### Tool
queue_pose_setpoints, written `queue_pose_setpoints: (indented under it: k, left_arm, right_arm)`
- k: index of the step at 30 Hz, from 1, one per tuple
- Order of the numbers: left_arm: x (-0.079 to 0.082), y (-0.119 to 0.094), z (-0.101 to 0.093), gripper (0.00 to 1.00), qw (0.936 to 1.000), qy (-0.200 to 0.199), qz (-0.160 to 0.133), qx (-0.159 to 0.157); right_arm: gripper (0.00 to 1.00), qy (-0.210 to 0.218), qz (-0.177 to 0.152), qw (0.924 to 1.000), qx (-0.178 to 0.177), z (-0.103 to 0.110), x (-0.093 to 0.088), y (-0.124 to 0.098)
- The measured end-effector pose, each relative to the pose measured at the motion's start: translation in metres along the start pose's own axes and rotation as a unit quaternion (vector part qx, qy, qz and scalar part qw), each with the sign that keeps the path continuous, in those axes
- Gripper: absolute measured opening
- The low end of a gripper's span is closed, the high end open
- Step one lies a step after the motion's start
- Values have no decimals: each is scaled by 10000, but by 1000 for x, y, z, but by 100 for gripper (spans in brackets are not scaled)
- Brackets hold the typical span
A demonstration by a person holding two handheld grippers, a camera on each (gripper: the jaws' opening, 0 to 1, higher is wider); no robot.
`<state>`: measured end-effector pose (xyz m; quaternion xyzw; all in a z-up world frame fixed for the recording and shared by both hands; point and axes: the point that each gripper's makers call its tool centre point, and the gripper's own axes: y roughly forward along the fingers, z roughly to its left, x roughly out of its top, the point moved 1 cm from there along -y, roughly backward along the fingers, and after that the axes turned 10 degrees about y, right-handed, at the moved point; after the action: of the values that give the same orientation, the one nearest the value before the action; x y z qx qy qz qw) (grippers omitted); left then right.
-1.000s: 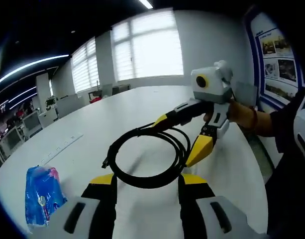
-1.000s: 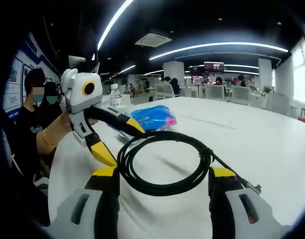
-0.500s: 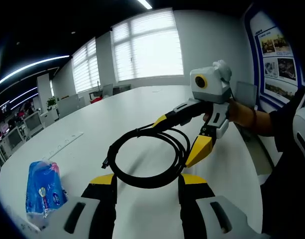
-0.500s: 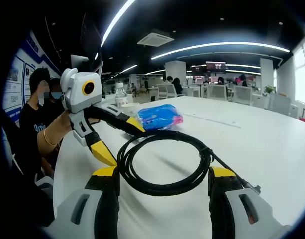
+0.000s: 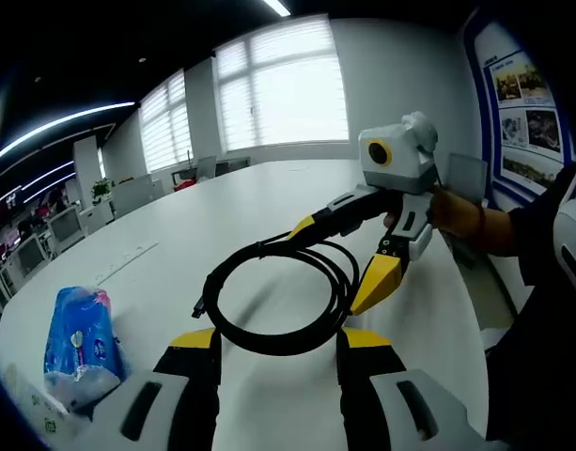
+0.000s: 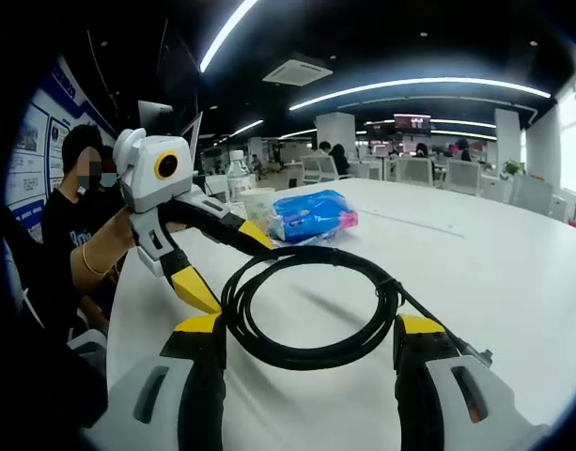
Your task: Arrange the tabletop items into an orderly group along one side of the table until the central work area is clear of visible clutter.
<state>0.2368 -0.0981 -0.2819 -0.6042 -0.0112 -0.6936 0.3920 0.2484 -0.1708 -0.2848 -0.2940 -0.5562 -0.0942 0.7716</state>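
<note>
A coiled black cable (image 5: 269, 301) hangs just above the white table (image 5: 222, 216), casting a shadow on it. My left gripper (image 5: 278, 338) is open, and the coil's near edge lies across its spread yellow tips. Facing it from the right, my right gripper (image 5: 339, 258) is open too, with the coil's far side passing between its jaws. In the right gripper view the same cable (image 6: 311, 305) spans my right gripper (image 6: 311, 327), and the left gripper (image 6: 226, 266) reaches in from the left. A blue packet (image 5: 76, 343) (image 6: 311, 214) lies on the table.
A water bottle (image 6: 236, 174) and a paper cup (image 6: 257, 200) stand near the table edge behind the packet. A long white strip (image 5: 128, 263) lies on the table. People sit at the left (image 6: 76, 207). A hand (image 5: 457, 211) holds the right gripper.
Both views have shifted slightly with the hands. The blue packet sits a little differently in each picture. The cable and both pairs of jaws keep the same pose.
</note>
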Motion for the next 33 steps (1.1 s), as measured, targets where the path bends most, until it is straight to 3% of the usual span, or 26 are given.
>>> queue_pose_setpoints:
  k: [23,33]
  left_arm:
    - [-28,5,-11,46,9997,-109,215,-104]
    - [-33,9,-15,46,9995,-140,235,-141]
  right_arm:
    - [69,15,273,9996,72,4,-28,9]
    - [69,19,305,9995,74,2,-38,9]
